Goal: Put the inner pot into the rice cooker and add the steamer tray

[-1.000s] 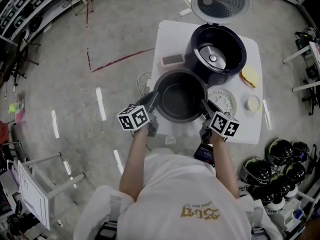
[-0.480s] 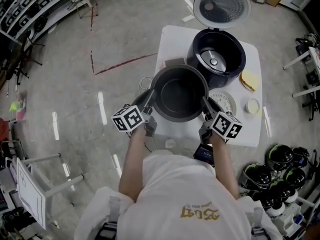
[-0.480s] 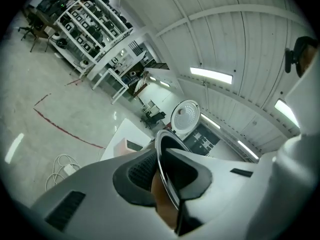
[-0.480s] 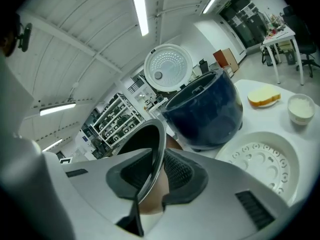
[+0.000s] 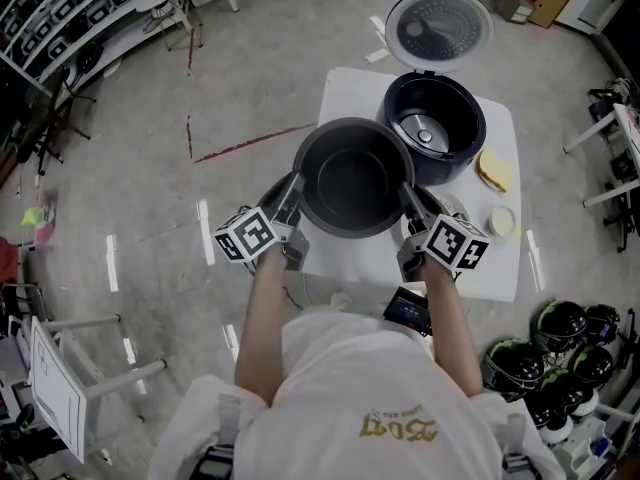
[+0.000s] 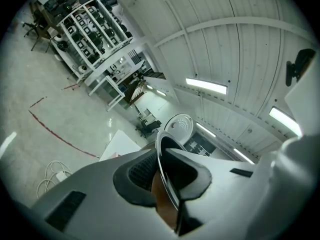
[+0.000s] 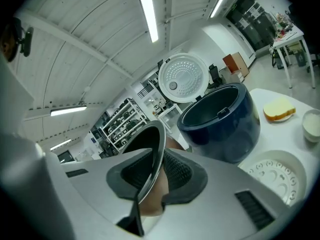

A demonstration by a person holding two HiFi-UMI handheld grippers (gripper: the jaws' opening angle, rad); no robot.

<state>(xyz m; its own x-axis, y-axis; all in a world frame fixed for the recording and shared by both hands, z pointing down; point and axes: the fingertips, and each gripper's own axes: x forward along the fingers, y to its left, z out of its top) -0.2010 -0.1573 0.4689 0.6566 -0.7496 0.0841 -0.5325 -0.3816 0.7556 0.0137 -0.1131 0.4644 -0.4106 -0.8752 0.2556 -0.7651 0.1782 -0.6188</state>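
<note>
A dark inner pot point(image 5: 350, 178) hangs in the air over the white table point(image 5: 497, 268), held by its rim on both sides. My left gripper point(image 5: 293, 190) is shut on the left rim; in the left gripper view the rim point(image 6: 166, 164) runs between the pads. My right gripper point(image 5: 408, 196) grips the right rim point(image 7: 154, 154), its jaws still closing on it. The dark blue rice cooker point(image 5: 435, 123) stands just beyond the pot, lid point(image 5: 440, 28) swung open. The white steamer tray point(image 7: 280, 176) lies on the table, mostly hidden under the pot in the head view.
A yellow sponge-like piece point(image 5: 497, 171) and a small white bowl point(image 5: 503, 220) lie right of the cooker. Dark helmets point(image 5: 545, 338) sit on the floor at the lower right. Metal racks point(image 5: 70, 28) line the far left.
Both grippers have lifted the inner pot off the table, and it has shifted toward the rice cooker. It now covers the grey block and most of the steamer tray.
</note>
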